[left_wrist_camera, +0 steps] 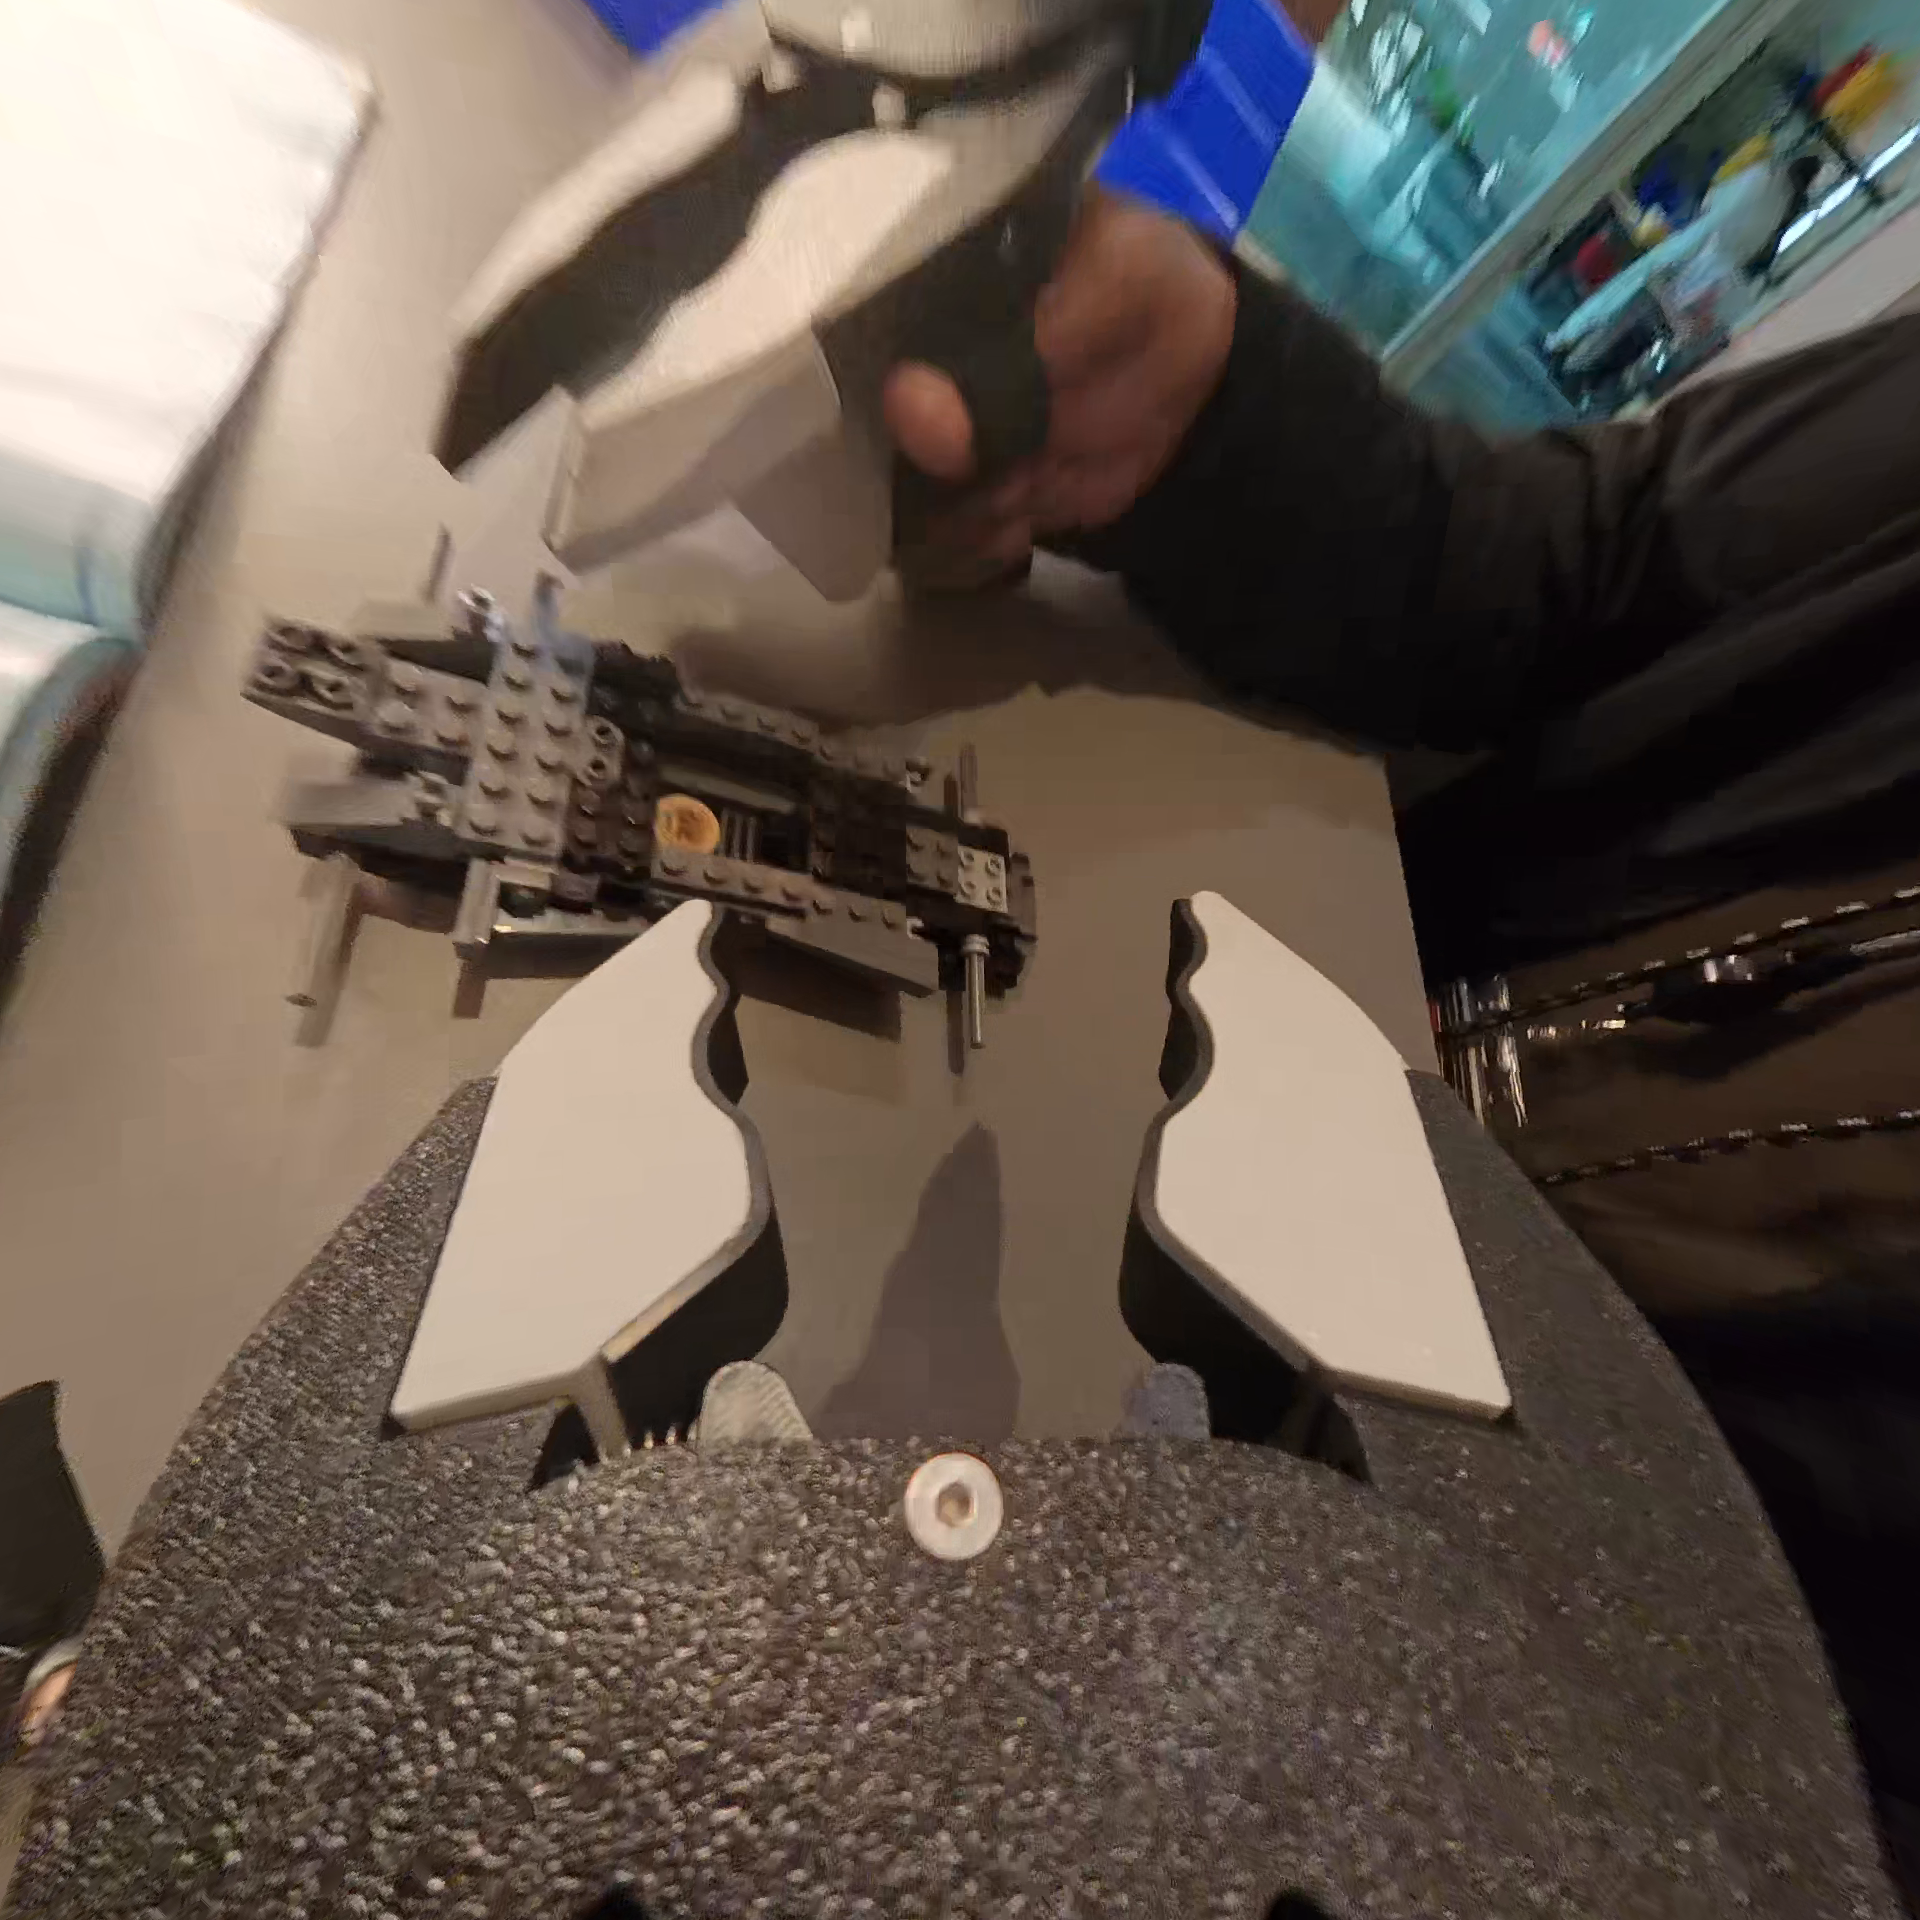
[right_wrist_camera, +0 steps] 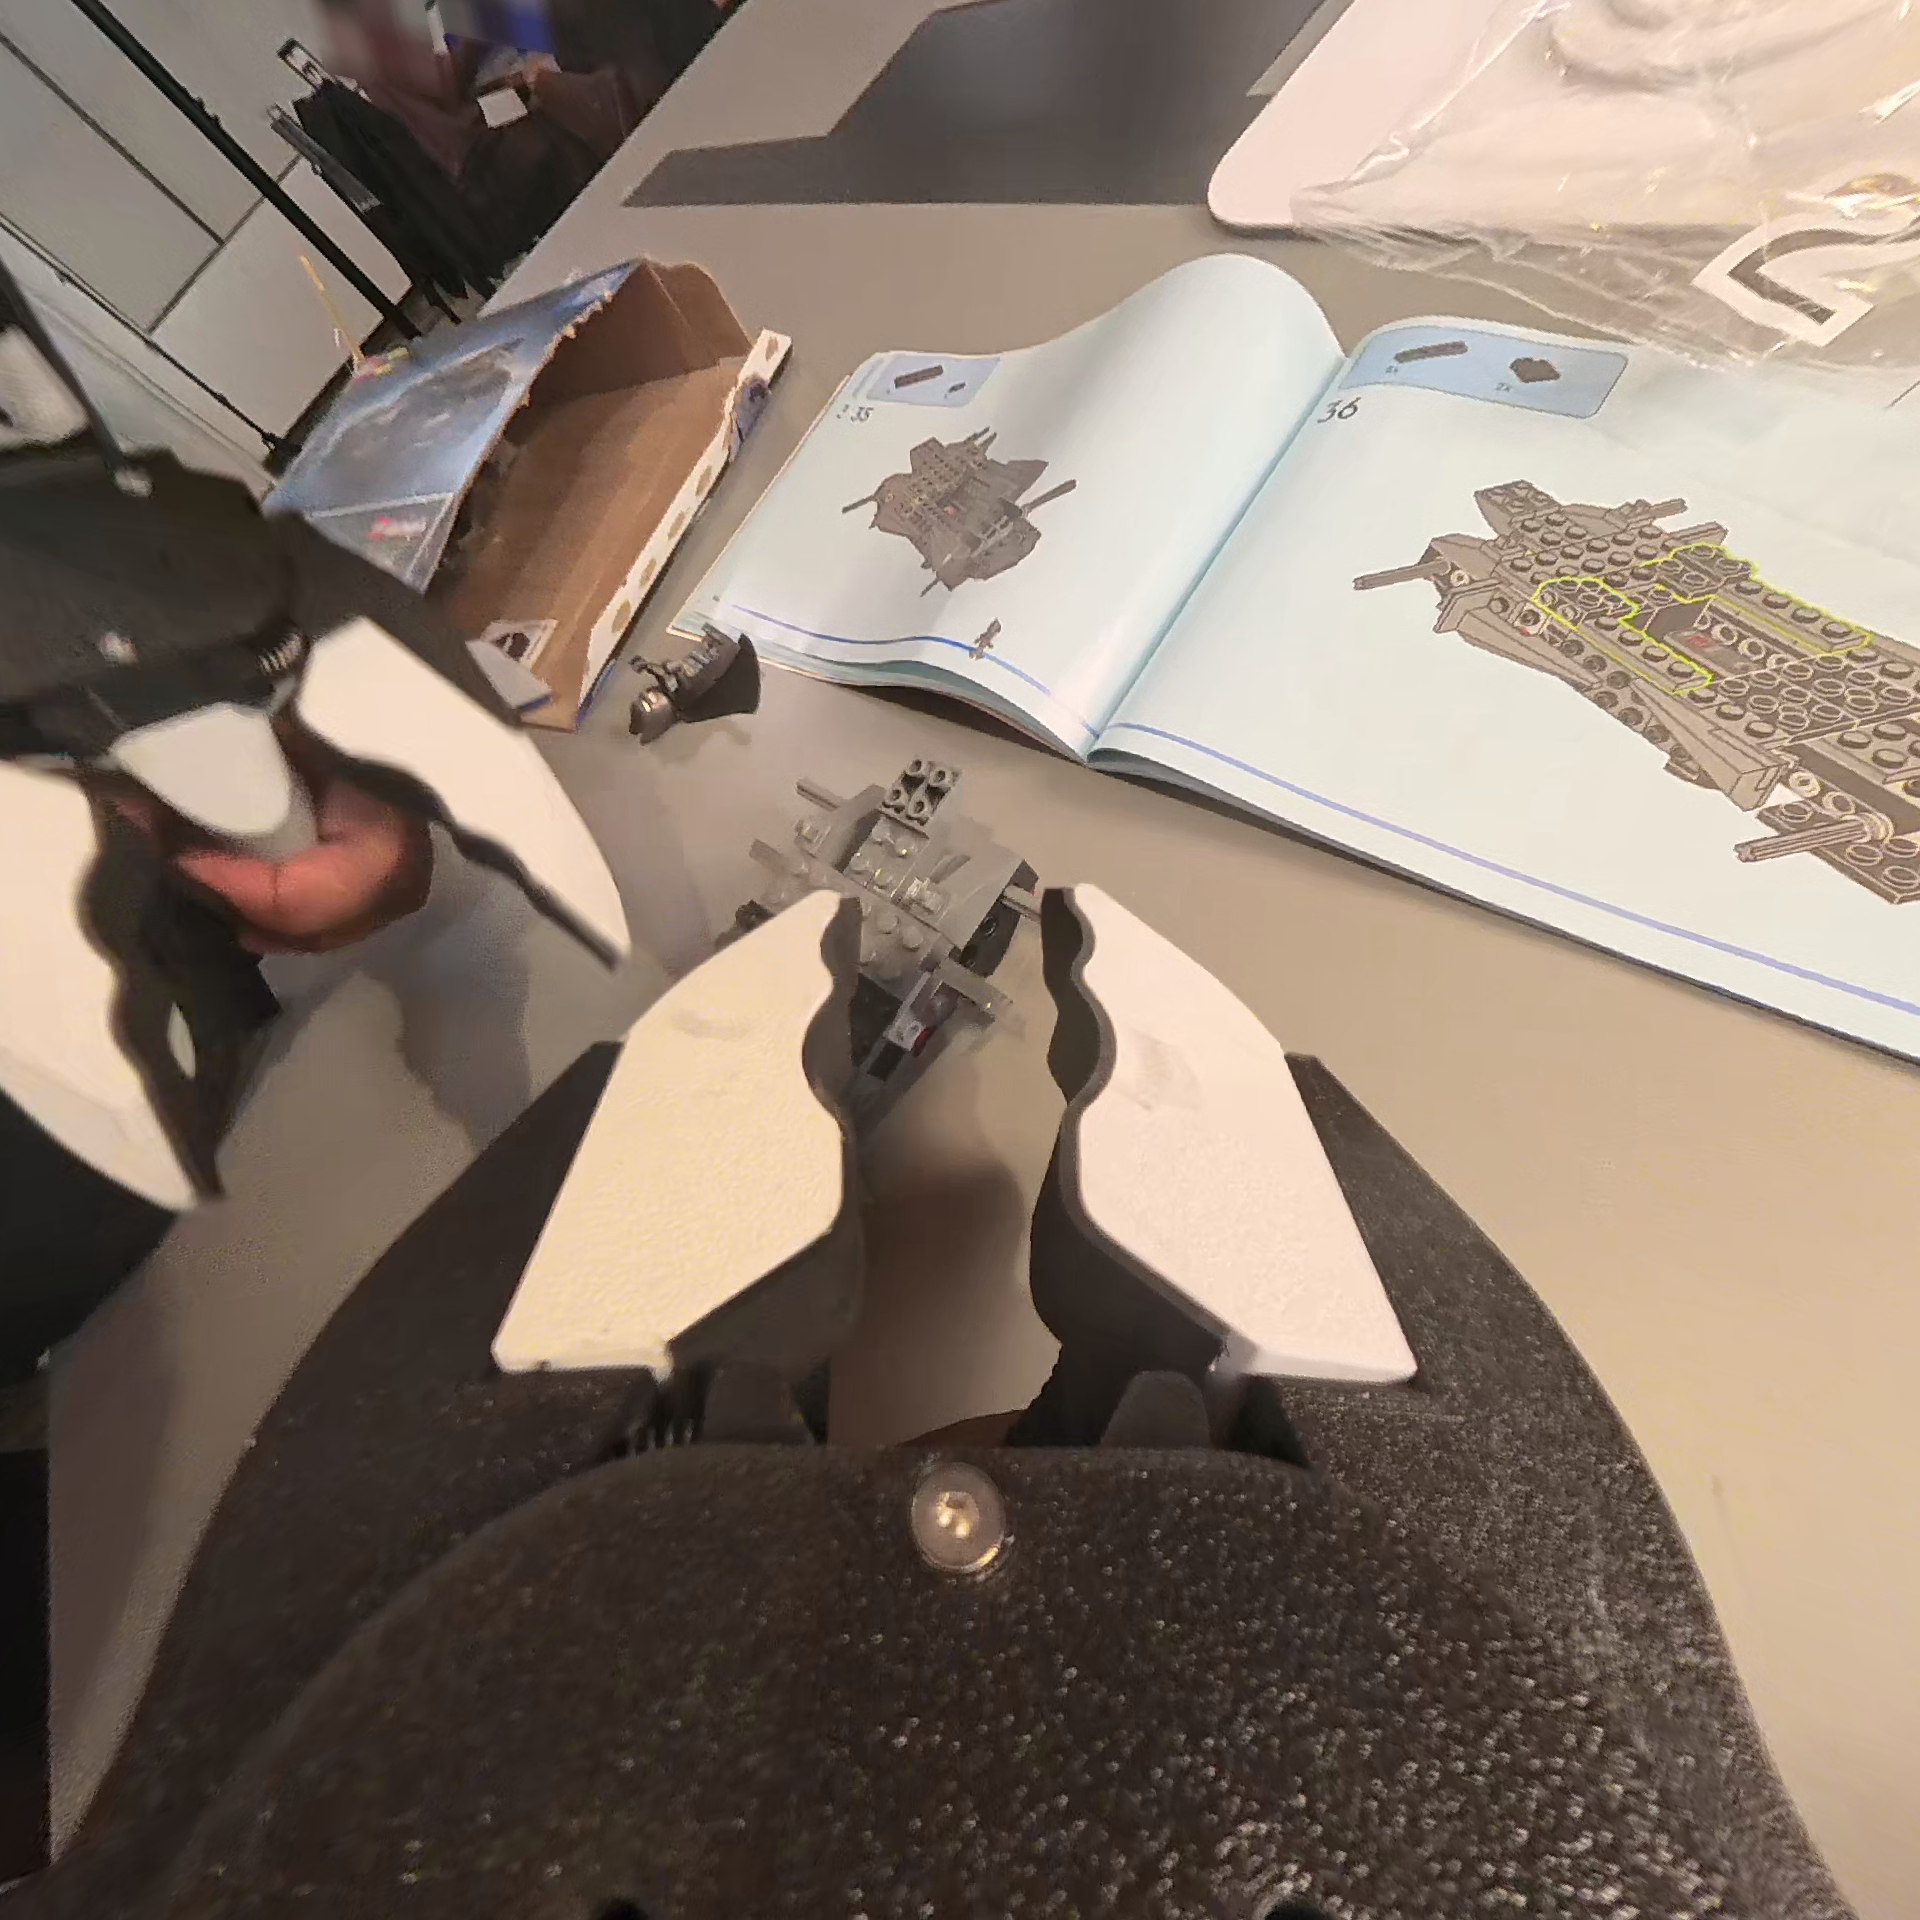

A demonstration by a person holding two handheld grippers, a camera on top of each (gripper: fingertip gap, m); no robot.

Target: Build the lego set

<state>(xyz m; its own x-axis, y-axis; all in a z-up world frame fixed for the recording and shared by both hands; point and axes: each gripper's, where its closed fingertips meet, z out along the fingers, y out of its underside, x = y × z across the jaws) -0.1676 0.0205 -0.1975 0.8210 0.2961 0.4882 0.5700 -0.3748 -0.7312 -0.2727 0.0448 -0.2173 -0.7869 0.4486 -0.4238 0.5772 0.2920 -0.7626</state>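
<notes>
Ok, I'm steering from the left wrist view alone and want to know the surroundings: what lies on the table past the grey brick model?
Observer: An open instruction booklet lies just beyond the grey brick model.
Operator: Any loose parts?
Observer: One small dark piece lies between the booklet's near corner and a torn cardboard box.
Operator: Anything farther out?
Observer: A clear plastic bag lies past the booklet, at the far edge of the right wrist view.

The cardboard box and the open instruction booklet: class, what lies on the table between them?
A small dark brick piece lies between the cardboard box and the booklet, seen in the right wrist view.
</notes>
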